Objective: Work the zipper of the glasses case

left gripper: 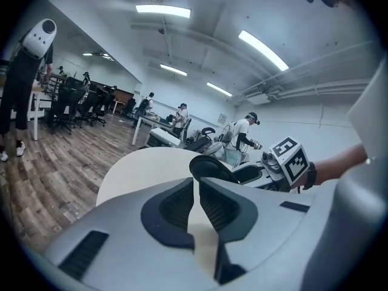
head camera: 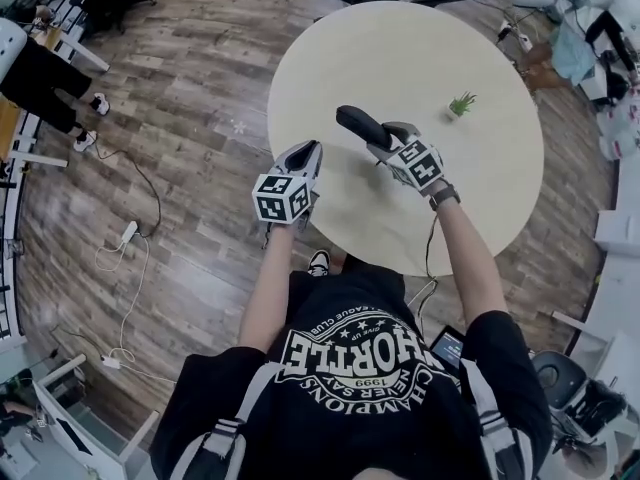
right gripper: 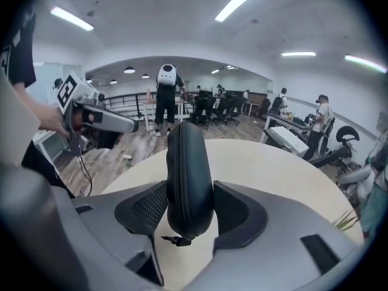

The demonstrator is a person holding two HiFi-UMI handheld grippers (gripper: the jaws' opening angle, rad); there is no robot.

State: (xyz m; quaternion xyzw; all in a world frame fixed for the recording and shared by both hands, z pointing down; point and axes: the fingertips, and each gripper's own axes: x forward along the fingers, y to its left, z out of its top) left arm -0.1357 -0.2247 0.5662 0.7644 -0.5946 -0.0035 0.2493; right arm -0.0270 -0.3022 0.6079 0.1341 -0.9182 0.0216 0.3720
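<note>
A black, oblong glasses case point(head camera: 358, 125) is held up over the round pale table point(head camera: 420, 58), with my right gripper point(head camera: 378, 144) shut on it. In the right gripper view the case point(right gripper: 189, 183) stands on edge between the pads, its zipper seam facing the camera and the zipper pull point(right gripper: 176, 240) hanging at the near end. My left gripper point(head camera: 308, 154) is just left of the case, apart from it, shut with nothing in it. In the left gripper view its jaws point(left gripper: 196, 202) are nearly together, and the case point(left gripper: 213, 167) sits just beyond them.
A small green plant point(head camera: 462, 103) stands on the table to the right of the case. Cables and a power strip point(head camera: 128, 233) lie on the wood floor at the left. Desks, chairs and people stand around the room's edges.
</note>
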